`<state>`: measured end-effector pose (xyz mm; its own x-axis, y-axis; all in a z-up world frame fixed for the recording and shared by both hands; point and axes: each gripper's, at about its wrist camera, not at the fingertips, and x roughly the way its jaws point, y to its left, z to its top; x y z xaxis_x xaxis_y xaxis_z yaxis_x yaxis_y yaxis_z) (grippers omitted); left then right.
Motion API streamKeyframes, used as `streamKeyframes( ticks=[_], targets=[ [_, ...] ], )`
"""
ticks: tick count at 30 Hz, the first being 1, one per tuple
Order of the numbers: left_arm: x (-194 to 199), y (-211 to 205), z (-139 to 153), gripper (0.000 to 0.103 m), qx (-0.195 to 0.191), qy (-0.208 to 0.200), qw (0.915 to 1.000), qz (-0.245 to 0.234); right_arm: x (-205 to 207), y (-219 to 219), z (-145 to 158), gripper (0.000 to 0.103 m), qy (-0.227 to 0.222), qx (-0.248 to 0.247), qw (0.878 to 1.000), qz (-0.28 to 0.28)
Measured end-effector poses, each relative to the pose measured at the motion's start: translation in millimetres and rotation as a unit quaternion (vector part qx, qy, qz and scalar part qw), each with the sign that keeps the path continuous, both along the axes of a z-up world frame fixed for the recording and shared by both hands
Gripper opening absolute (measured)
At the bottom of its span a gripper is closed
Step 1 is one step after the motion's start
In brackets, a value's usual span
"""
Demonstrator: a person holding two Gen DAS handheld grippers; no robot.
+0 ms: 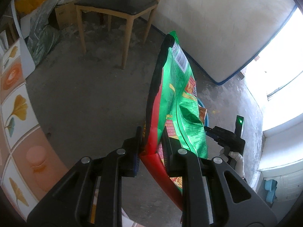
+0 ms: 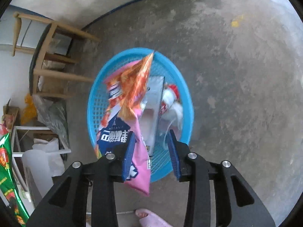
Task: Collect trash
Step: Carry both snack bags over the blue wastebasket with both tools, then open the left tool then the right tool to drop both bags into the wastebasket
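The concrete floor (image 2: 236,75) fills most of both views. On it, against the back wall, leans a big white mattress with a blue edge (image 1: 217,28), and near it stands a wooden chair with a dark seat (image 1: 117,1). Beside the chair there are cardboard boxes and plastic bags (image 1: 43,28). At the left edge of the left wrist view a tabletop with a leaf-pattern cloth (image 1: 17,113) is visible.

A round blue plastic basket (image 2: 98,102) stands on the floor, directly under the right tool (image 2: 152,151). Inside it lie a dark blue wrapper (image 2: 113,132), a grey flat package (image 2: 156,94) and something white with red (image 2: 172,98).

The left tool (image 1: 151,151) is clenched on the lower part of a large green and red snack bag (image 1: 176,98), which stands up tall from the pads.

The right tool has its jaws parted. A pink and orange snack wrapper (image 2: 138,113) hangs between them over the basket; it lies against the left pad, and the right pad stays apart from it. The wrapper looks blurred.

At the bottom of the right wrist view a foot in a pink slipper (image 2: 149,217) is seen.
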<state>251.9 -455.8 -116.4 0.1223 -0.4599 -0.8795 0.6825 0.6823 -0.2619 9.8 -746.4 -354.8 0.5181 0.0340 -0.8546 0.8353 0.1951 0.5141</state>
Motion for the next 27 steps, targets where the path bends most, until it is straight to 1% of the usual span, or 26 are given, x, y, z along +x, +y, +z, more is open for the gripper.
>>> streamKeyframes(
  ticks=[1,4,6,8,10,12,14,15,16,18,20,21,23,25,27],
  targets=[
    [1,-4,-2,0.018,0.000,0.000,1.0000,-0.002,-5,1,5,0.036,0.003,-0.015,1.000,-0.002],
    [5,-20,-9,0.018,0.002,0.005,1.0000,-0.007,-24,6,16,0.036,0.007,-0.039,0.999,-0.006],
    [3,-34,-15,0.018,0.003,0.018,0.9998,-0.012,-39,11,22,0.036,-0.005,-0.047,0.999,-0.013],
    [4,-47,-25,0.019,0.008,0.033,0.9993,-0.014,-63,22,31,0.036,-0.028,-0.044,0.998,-0.023],
    [6,-64,-37,0.019,0.012,0.053,0.9985,-0.009,-91,41,39,0.036,-0.045,-0.041,0.998,-0.029],
    [10,-86,-56,0.019,0.008,0.097,0.9953,-0.002,-112,57,41,0.036,-0.052,-0.038,0.997,-0.033],
    [12,-106,-77,0.019,0.009,0.137,0.9905,0.009,-142,77,41,0.036,-0.052,-0.029,0.997,-0.043],
    [14,-117,-90,0.025,0.010,0.159,0.9870,0.015,-156,85,40,0.036,-0.053,-0.021,0.997,-0.051],
    [15,-124,-103,0.039,0.012,0.176,0.9840,0.022,-167,90,37,0.036,-0.052,-0.015,0.997,-0.056],
    [18,-129,-120,0.053,0.022,0.186,0.9814,0.042,-188,100,32,0.036,-0.042,-0.005,0.997,-0.071],
    [20,-126,-131,0.053,0.037,0.184,0.9802,0.064,-207,108,26,0.036,-0.033,0.006,0.996,-0.085],
    [20,-121,-132,0.053,0.038,0.185,0.9797,0.067,-213,109,24,0.036,-0.030,0.008,0.996,-0.088],
    [21,-110,-123,0.053,0.030,0.182,0.9806,0.068,-218,110,27,0.036,-0.020,-0.002,0.996,-0.085],
    [21,-99,-105,0.053,0.022,0.169,0.9833,0.063,-212,107,36,0.036,-0.019,-0.020,0.997,-0.074],
    [21,-85,-81,0.053,0.009,0.153,0.9865,0.058,-197,100,48,0.036,-0.020,-0.043,0.997,-0.060]
  ],
)
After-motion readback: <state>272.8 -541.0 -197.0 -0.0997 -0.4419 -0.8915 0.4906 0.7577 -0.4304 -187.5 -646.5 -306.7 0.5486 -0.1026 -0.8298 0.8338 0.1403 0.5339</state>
